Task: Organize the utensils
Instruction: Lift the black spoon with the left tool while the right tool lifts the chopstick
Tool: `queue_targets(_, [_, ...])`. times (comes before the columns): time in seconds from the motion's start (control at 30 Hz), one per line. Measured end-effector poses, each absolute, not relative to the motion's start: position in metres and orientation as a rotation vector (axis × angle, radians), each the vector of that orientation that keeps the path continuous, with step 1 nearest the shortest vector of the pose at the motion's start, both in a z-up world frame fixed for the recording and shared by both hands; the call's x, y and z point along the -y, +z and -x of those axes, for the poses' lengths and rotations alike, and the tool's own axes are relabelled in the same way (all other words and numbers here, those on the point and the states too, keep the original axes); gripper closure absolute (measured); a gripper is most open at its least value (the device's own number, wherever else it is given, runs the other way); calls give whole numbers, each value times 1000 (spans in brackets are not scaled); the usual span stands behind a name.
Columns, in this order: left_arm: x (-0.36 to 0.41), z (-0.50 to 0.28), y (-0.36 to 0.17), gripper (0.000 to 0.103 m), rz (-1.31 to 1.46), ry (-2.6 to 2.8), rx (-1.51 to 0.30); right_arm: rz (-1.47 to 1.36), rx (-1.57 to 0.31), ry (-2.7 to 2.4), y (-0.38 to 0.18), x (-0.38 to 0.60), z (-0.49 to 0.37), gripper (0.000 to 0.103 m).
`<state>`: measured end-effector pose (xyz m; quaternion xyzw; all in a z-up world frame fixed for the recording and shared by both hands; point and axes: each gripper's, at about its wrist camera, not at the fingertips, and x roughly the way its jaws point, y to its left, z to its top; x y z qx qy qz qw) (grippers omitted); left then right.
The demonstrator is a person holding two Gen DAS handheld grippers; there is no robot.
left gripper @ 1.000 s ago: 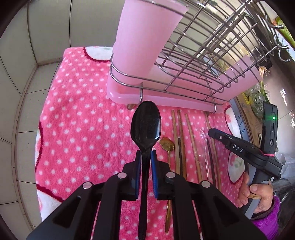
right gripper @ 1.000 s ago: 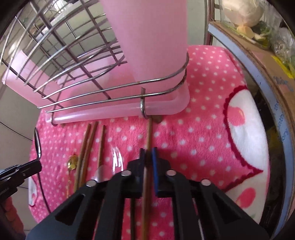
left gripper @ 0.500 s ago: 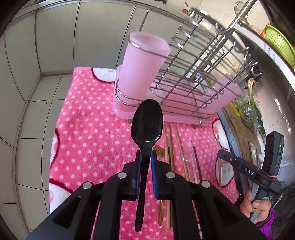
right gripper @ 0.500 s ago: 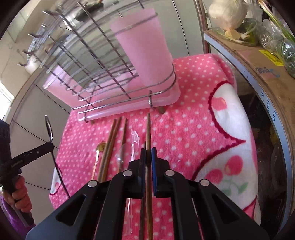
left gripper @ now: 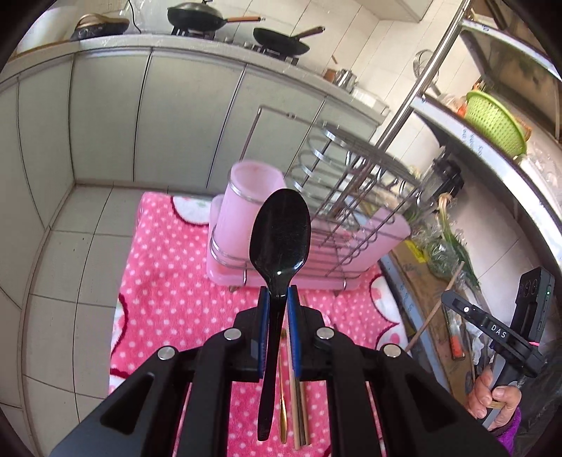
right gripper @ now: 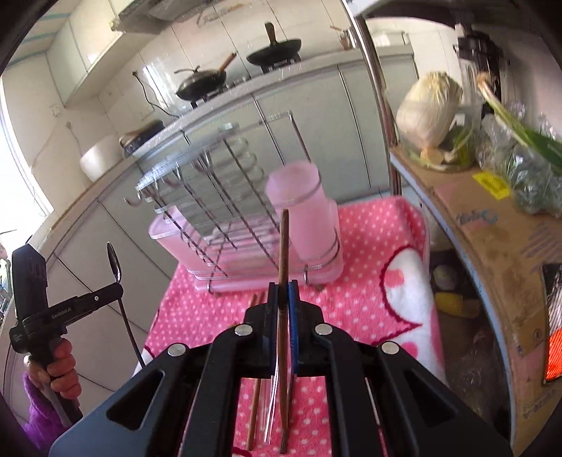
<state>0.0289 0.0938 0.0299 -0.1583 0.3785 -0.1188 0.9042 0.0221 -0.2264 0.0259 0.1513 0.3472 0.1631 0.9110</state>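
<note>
My left gripper point(left gripper: 278, 298) is shut on a black spoon point(left gripper: 281, 228), bowl up, held high above the pink dotted towel point(left gripper: 168, 281). My right gripper point(right gripper: 283, 291) is shut on a brown wooden chopstick point(right gripper: 283, 246), also lifted. A pink cup point(left gripper: 246, 207) stands in the wire ring of the dish rack point(left gripper: 337, 197); it also shows in the right wrist view point(right gripper: 305, 207). More chopsticks point(left gripper: 298, 414) and a gold spoon point(left gripper: 282, 418) lie on the towel below. Each gripper shows in the other's view: the left gripper point(right gripper: 117, 286) and the right gripper point(left gripper: 448, 298).
The pink drip tray point(right gripper: 168, 232) sits under the rack. A cardboard box point(right gripper: 491, 239) with vegetables and a cabbage point(right gripper: 428, 109) stands at the right. Grey cabinets point(left gripper: 140, 116) and pans point(left gripper: 196, 15) lie behind. A steel pole point(right gripper: 379, 105) rises beside the rack.
Both grippers have risen well above the towel with the spoon and the chopstick, so the rack and cup now look smaller and farther below.
</note>
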Motion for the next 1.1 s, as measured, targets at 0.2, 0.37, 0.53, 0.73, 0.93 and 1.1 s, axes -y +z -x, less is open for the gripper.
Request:
queue_targets(0.2, [-99, -35, 63, 94, 325, -243, -709, -274, -631, 367, 73, 227, -30, 97])
queue_targets(0.37, [-103, -46, 95, 94, 333, -246, -632, -226, -549, 367, 120, 228, -40, 97])
queue_targets(0.53, [-105, -61, 130, 94, 333, -243, -539, -186, -475, 344, 160, 229, -58, 97])
queue_targets(0.73, [-109, -81, 165, 94, 344, -241, -430, -166, -406, 291, 194, 233, -86, 97])
queue_targets(0.93, [-105, -113, 171, 94, 307, -205, -343, -159, -455, 274, 177, 230, -125, 97])
queue_targets(1.1, [-101, -143, 147, 94, 269, -163, -330, -171, -524, 276, 148, 228, -149, 97])
